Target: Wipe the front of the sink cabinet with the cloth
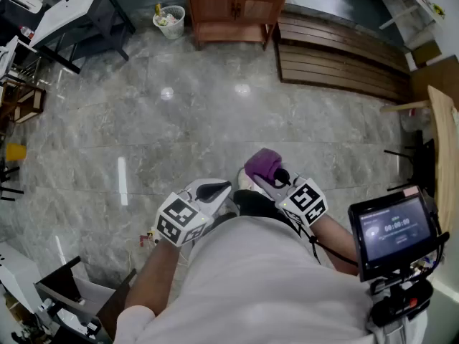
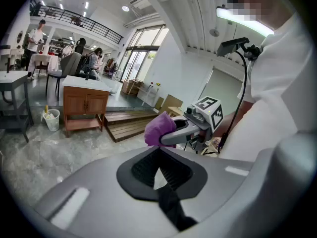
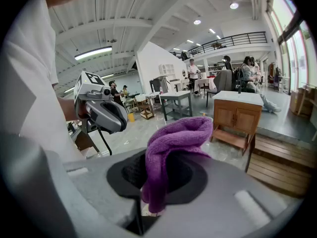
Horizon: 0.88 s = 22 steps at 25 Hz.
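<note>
Left gripper [image 1: 215, 190]: jaws pressed together, nothing between them. Right gripper [image 1: 271, 178]: pinching the purple cloth [image 1: 262, 165], held low just in front of the person's body. The cloth's long axis runs along the jaws. Its lower end hangs beneath the pads; the upper end is bunched and folded over past the tips, pointing away from the person toward the cabinet [image 1: 233, 7], well apart across the room. Floor [image 1: 215, 106]: glossy grey marble-look tiles. Far side: bin [image 1: 169, 20], wooden cabinet with white top, slatted platform [image 1: 337, 59].

Held close before the torso, left gripper [image 1: 215, 190] has jaws together, right gripper [image 1: 270, 180] clamps the cloth [image 1: 261, 165].
</note>
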Each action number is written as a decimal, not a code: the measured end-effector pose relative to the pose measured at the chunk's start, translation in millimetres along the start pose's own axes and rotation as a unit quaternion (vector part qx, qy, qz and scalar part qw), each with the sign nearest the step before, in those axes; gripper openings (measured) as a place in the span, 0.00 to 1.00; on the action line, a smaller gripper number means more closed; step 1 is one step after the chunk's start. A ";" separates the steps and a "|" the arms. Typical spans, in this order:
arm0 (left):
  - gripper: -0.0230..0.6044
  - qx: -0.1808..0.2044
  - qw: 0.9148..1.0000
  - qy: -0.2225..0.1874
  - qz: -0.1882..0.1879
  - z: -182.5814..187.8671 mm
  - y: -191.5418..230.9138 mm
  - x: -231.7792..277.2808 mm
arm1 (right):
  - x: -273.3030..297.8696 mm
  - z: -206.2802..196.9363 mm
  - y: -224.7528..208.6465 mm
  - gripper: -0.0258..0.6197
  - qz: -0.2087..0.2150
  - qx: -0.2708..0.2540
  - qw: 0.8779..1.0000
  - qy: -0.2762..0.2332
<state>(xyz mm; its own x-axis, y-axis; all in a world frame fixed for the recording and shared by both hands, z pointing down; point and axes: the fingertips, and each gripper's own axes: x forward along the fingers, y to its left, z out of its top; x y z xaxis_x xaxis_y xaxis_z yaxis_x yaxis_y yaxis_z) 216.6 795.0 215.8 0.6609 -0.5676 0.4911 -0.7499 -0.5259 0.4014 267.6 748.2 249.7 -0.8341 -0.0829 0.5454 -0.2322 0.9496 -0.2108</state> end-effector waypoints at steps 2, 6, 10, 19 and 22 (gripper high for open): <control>0.04 -0.003 1.000 0.004 0.009 -3.8 0.9 -11.1 | 1.9 1.3 6.4 0.15 -0.003 0.010 1.000 -0.005; 0.04 -0.004 0.999 0.003 0.033 24.0 17.9 2.5 | 2.3 15.9 -32.1 0.15 0.004 0.006 1.000 -0.014; 0.04 -0.003 0.999 0.008 0.052 78.6 56.9 52.2 | 9.4 33.6 -120.9 0.15 0.016 0.002 1.000 -0.013; 0.04 0.001 1.000 0.006 0.016 129.6 154.4 87.1 | 80.9 82.3 -211.2 0.15 -0.006 0.016 1.000 -0.024; 0.04 0.014 1.000 0.005 -0.012 149.1 209.3 101.4 | 119.6 100.9 -244.4 0.15 -0.024 0.019 0.999 -0.018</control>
<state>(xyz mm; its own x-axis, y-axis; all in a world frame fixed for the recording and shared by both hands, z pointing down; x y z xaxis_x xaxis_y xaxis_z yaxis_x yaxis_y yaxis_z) 131.2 532.9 234.3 0.6781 -0.5478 0.4899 -0.7326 -0.5565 0.3919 174.1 475.8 284.6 -0.8389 -0.1390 0.5263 -0.2900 0.9323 -0.2160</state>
